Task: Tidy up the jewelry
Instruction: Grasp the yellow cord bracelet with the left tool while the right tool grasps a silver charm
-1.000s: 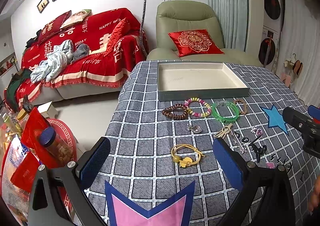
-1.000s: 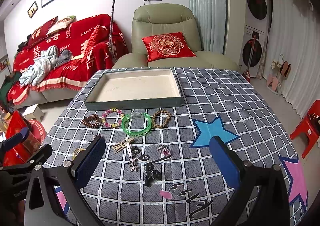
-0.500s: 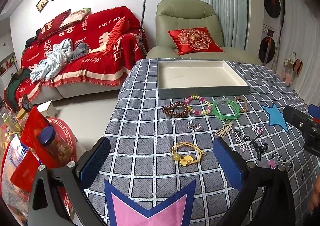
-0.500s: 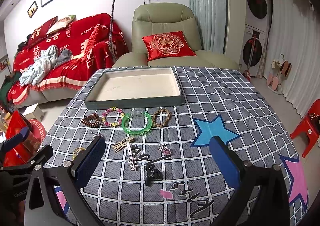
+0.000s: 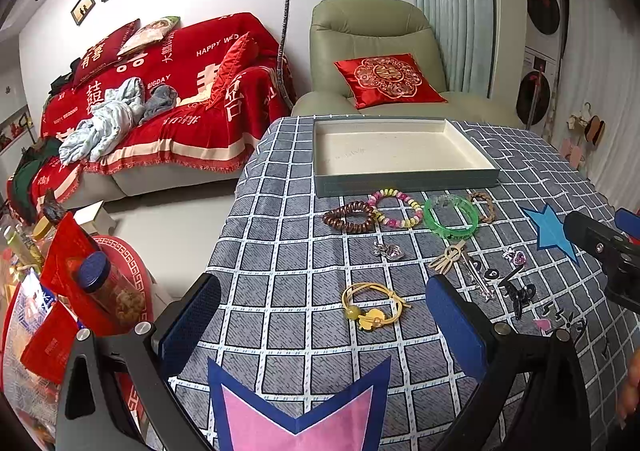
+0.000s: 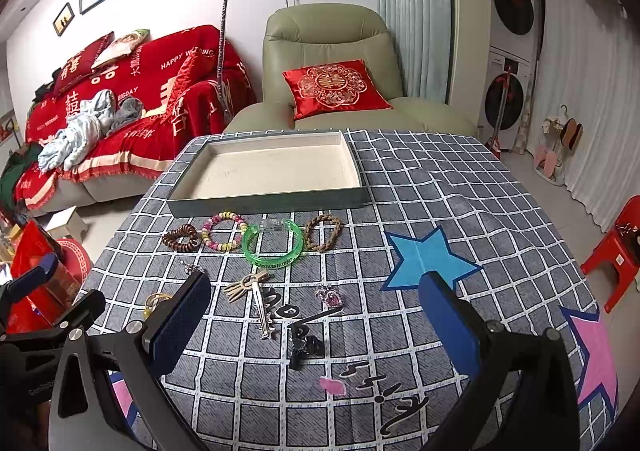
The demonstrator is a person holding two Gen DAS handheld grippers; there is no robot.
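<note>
Nothing has moved in the last second: both hand-held grippers, left (image 5: pixel 320 325) and right (image 6: pixel 316 321), still hover spread and empty over the tabletop (image 6: pixel 480 211). Bracelets including the green bangle (image 6: pixel 272 243) lie just near of the empty tray (image 6: pixel 264 207). Sorting not started.

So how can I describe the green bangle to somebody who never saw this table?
Find the shallow grey tray on the checked tablecloth. In the row of four bracelets before it, the translucent green plastic bangle lies third from the left, the only smooth, solid ring.
</note>
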